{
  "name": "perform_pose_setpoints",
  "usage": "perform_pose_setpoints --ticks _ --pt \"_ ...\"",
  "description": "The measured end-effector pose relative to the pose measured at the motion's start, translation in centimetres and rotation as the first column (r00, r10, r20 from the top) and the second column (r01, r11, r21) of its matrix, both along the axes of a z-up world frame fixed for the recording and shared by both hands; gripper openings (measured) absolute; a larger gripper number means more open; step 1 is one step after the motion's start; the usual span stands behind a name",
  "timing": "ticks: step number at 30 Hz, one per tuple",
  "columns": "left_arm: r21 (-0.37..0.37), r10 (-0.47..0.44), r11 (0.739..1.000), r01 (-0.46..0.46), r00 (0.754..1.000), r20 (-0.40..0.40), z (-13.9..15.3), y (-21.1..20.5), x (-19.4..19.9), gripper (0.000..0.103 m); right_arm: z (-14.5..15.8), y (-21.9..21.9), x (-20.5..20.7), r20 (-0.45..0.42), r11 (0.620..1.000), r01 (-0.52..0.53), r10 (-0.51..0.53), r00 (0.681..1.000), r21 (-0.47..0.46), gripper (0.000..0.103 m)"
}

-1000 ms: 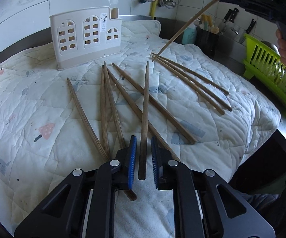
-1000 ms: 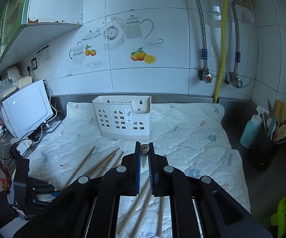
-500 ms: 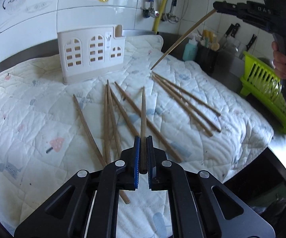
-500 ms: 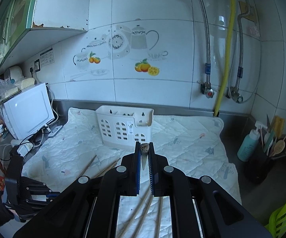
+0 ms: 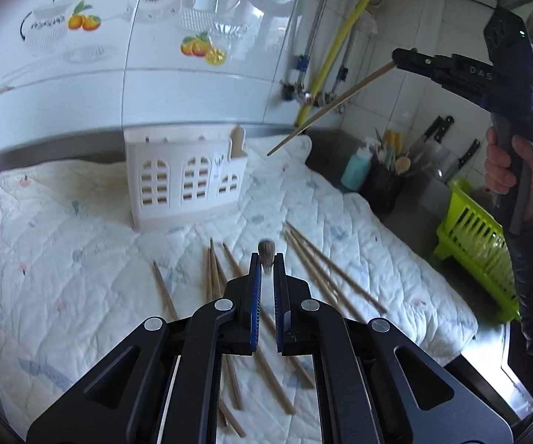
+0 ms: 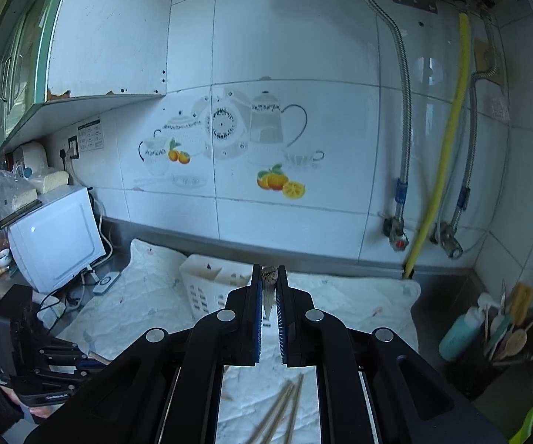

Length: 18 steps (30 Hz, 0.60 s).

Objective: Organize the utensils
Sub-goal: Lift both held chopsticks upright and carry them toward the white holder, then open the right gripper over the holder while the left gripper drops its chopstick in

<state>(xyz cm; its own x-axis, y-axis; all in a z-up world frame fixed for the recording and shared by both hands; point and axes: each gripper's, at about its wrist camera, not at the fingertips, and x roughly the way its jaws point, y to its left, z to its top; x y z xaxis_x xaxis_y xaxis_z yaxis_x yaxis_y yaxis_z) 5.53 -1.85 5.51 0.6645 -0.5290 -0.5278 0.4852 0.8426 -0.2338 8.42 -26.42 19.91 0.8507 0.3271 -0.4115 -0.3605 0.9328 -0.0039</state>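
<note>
We see our left gripper [image 5: 266, 264] jaws clamped on one chopstick [image 5: 266, 249], right gripper [image 6: 269, 281], lettered "DAS", clamped on another chopstick [image 5: 325, 109] above the white utensil holder [image 5: 187, 185], loose chopsticks [image 5: 325, 270] on quilted worktop mat [image 5: 63, 259].

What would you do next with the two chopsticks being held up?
Probably carry them over the white utensil holder and lower the tips in. Each hand-held gripper, left and right, is shut on a chopstick, both lifted off the quilted mat, and neither is above the holder yet.
</note>
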Motion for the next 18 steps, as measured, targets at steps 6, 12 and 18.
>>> perform_pose_setpoints --ticks 6,12,18 --pt "-0.015 0.012 1.000 -0.011 0.999 0.044 2.7 0.4 1.0 0.005 1.0 2.0 5.1 -0.028 0.999 0.003 -0.004 1.000 -0.048 0.007" --pt "-0.019 0.021 1.000 -0.020 0.998 0.066 4.0 0.6 1.8 0.005 -1.2 3.7 10.5 -0.135 0.998 0.004 -0.012 0.991 -0.064 0.007" --pt "-0.023 0.030 0.999 -0.027 0.994 0.108 5.9 1.0 2.7 0.005 -3.8 4.4 13.7 -0.209 0.998 0.002 -0.015 0.978 -0.059 0.007"
